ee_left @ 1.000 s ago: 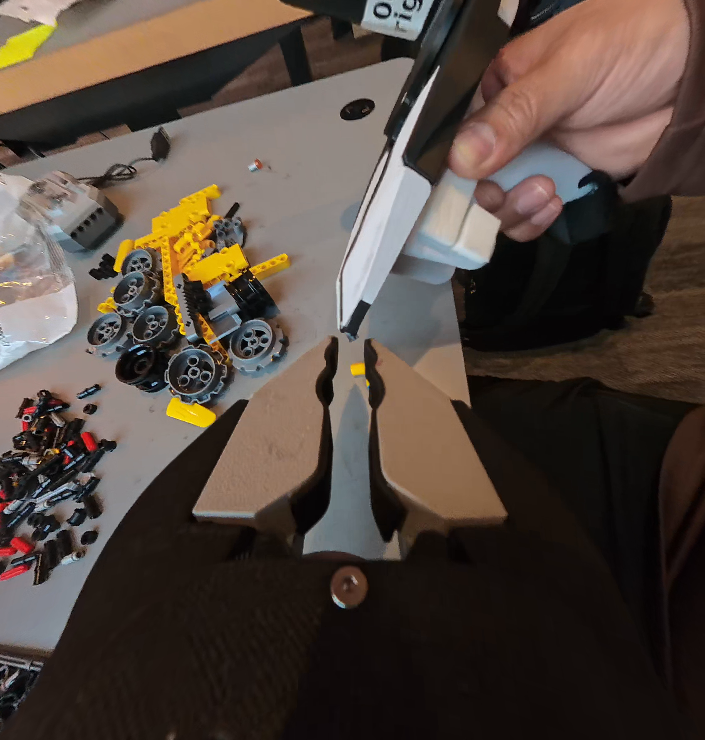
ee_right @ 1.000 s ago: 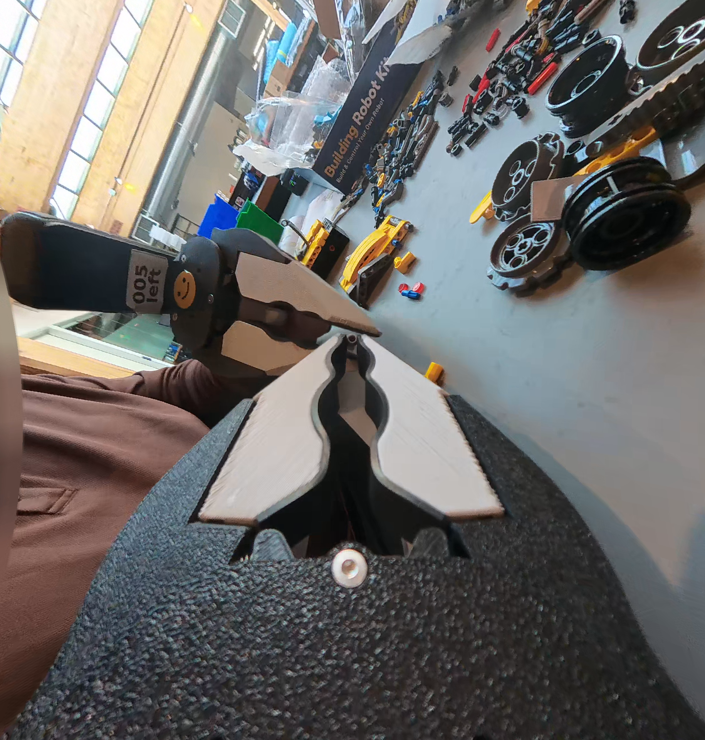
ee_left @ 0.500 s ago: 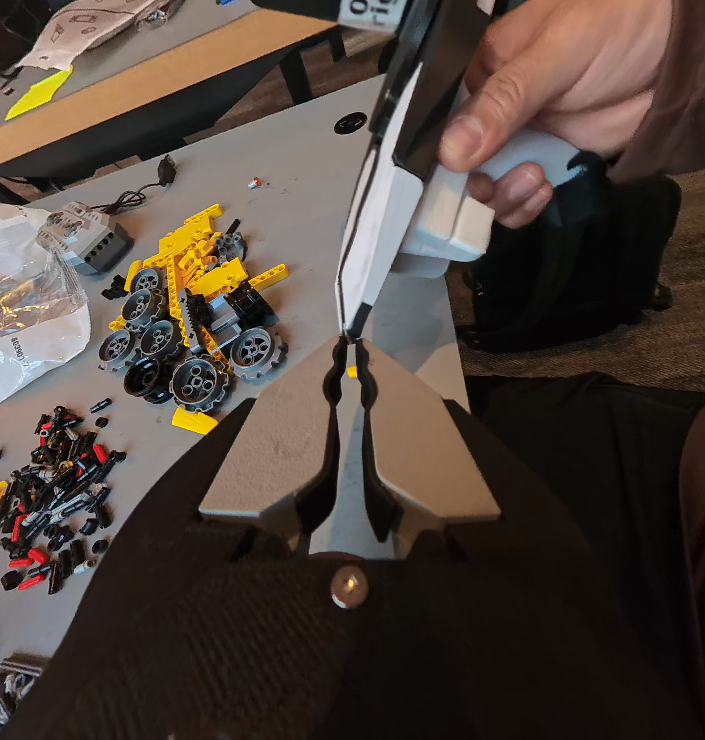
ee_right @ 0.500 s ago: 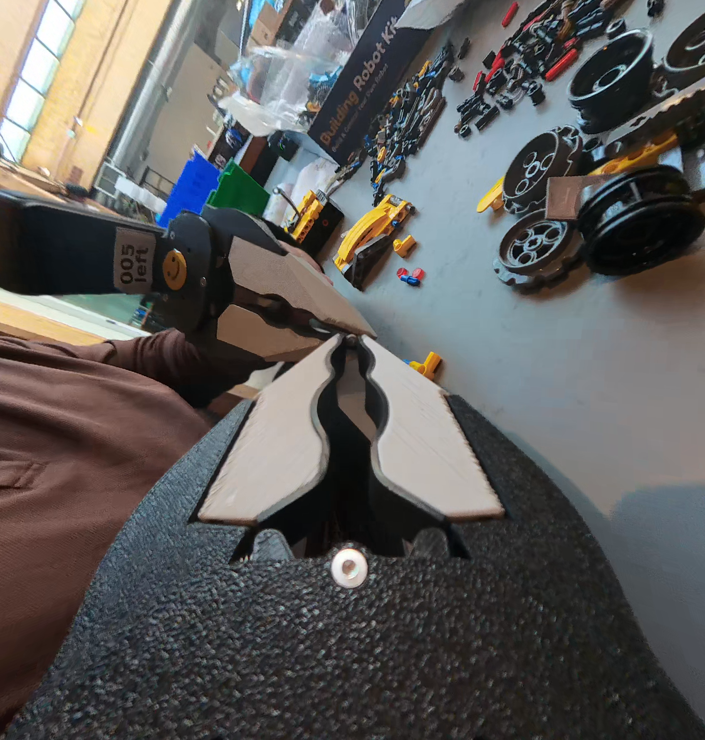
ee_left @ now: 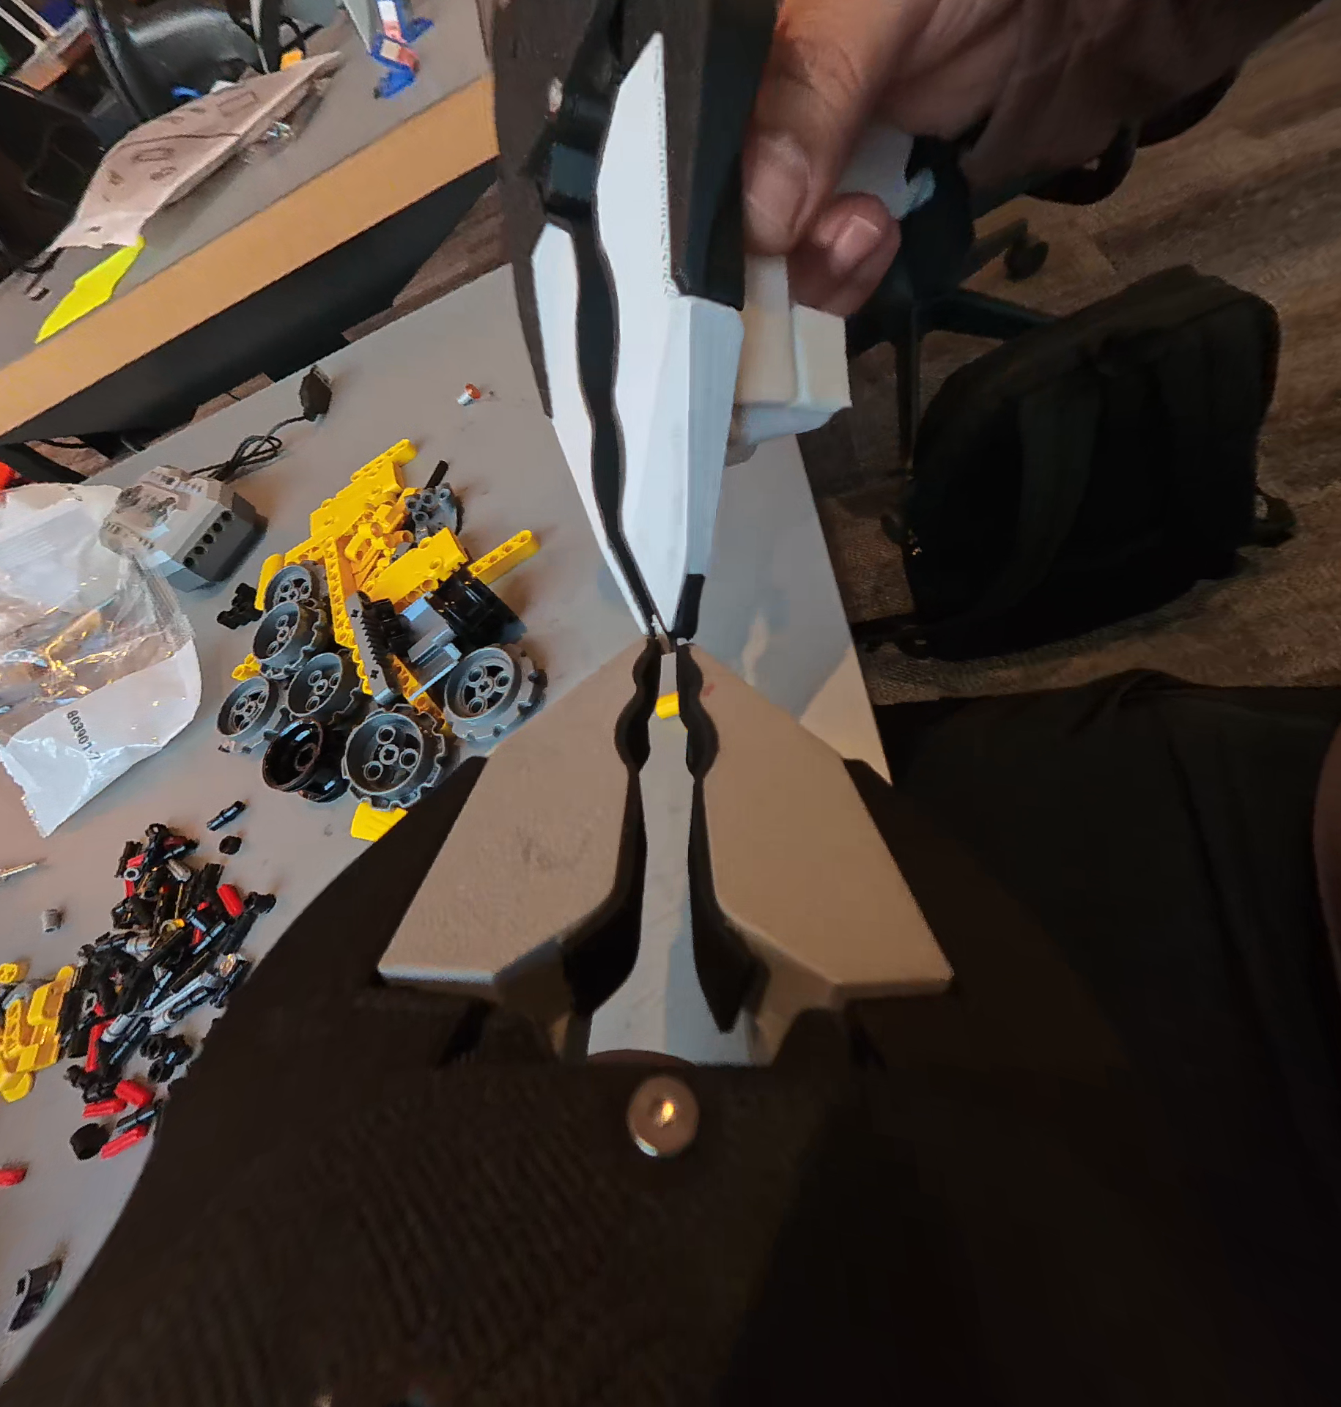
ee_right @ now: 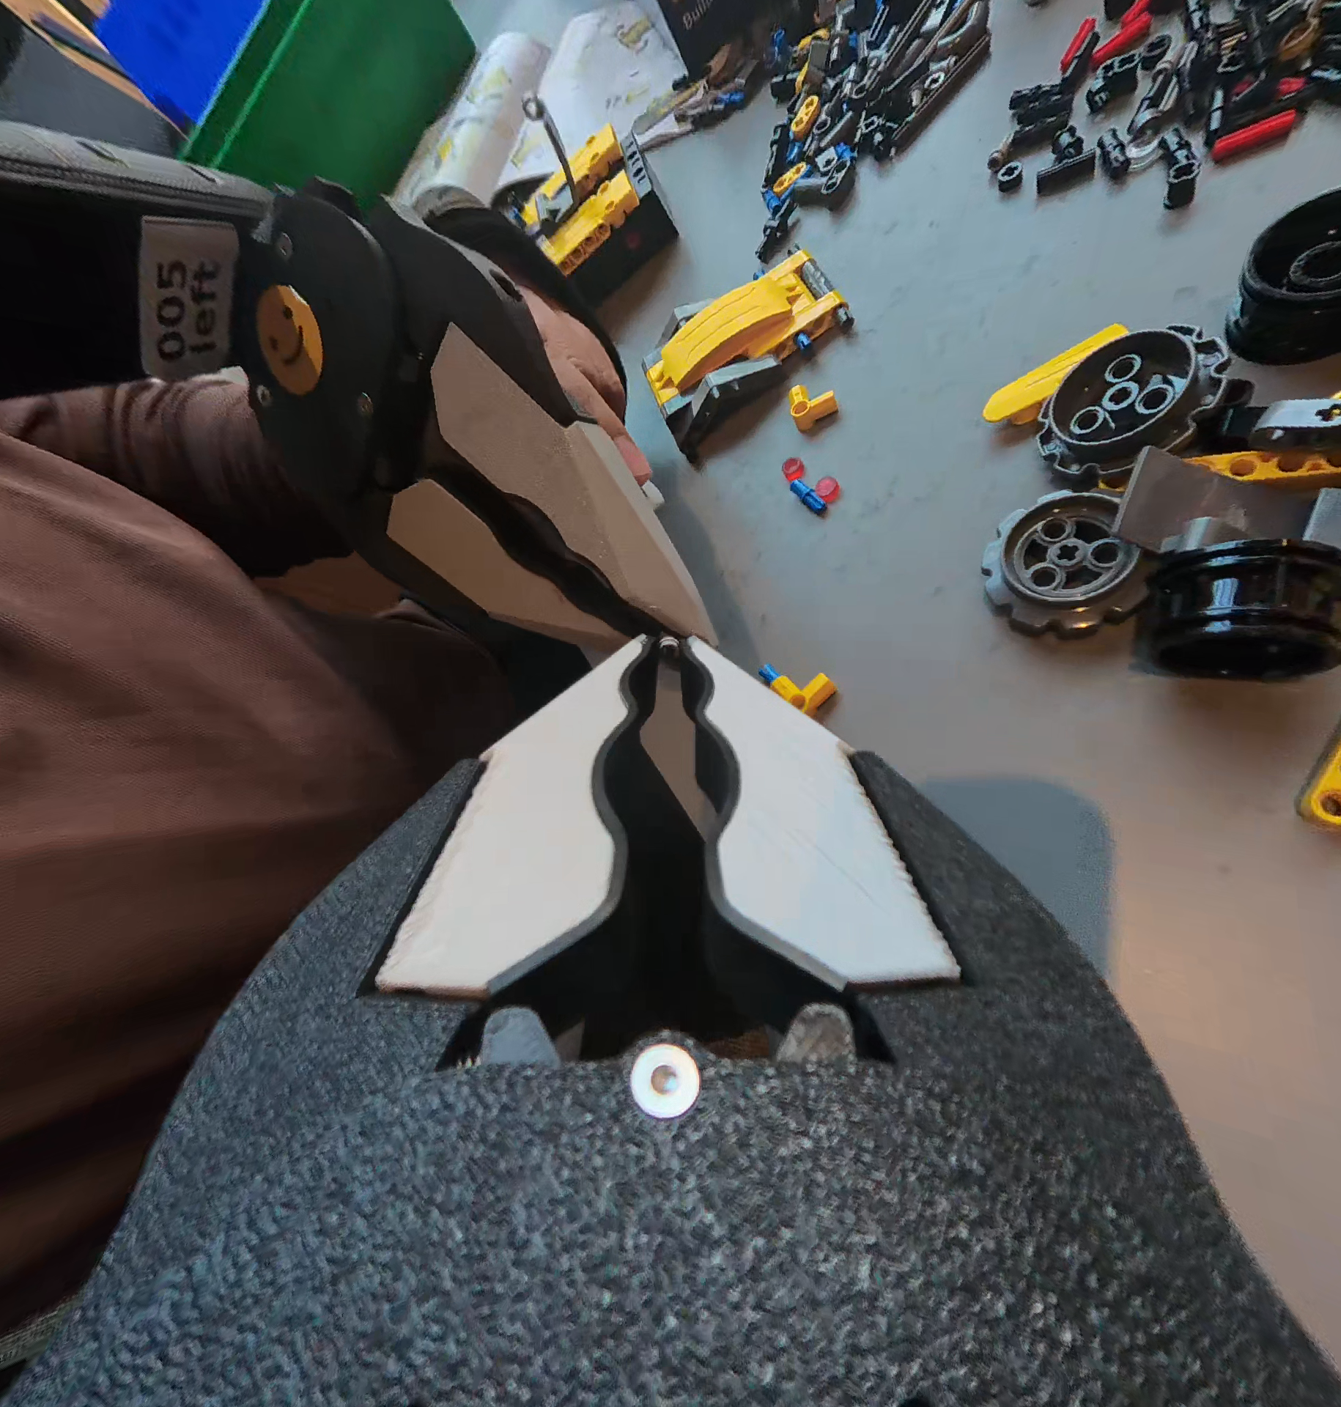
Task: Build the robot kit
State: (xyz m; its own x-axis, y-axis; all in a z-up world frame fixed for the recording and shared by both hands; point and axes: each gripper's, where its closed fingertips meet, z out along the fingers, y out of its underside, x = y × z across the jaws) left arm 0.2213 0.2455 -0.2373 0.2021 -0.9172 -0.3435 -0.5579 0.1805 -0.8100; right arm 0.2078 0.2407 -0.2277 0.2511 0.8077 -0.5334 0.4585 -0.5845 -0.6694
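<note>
My left gripper (ee_left: 664, 649) and right gripper (ee_left: 664, 620) meet tip to tip above the near right corner of the grey table (ee_left: 424, 365). Both are shut on one tiny grey piece (ee_left: 663, 638) held between them. The right wrist view shows the same piece (ee_right: 667, 647) in the right gripper (ee_right: 666, 652), with the left gripper (ee_right: 644, 628) coming in from the upper left. A small yellow connector (ee_left: 666, 704) lies on the table just below the tips, and it also shows in the right wrist view (ee_right: 801, 689). A hand (ee_left: 827, 152) holds the right gripper.
A pile of yellow beams and grey toothed wheels (ee_left: 378, 609) lies left of the grippers. Small black and red pins (ee_left: 165, 929), a clear plastic bag (ee_left: 58, 632) and a grey motor block (ee_left: 188, 533) lie farther left. A black backpack (ee_left: 1094, 457) sits on the floor past the table edge. Only a small space, under 4 cm, lies between the two pairs of fingers. From either gripper's tips it is about 30 cm to the grey motor block (ee_left: 188, 533).
My left gripper has closed from partly open onto the tiny grey piece at the right gripper's tips. The right gripper has turned, so both its fingers now face the left camera.
</note>
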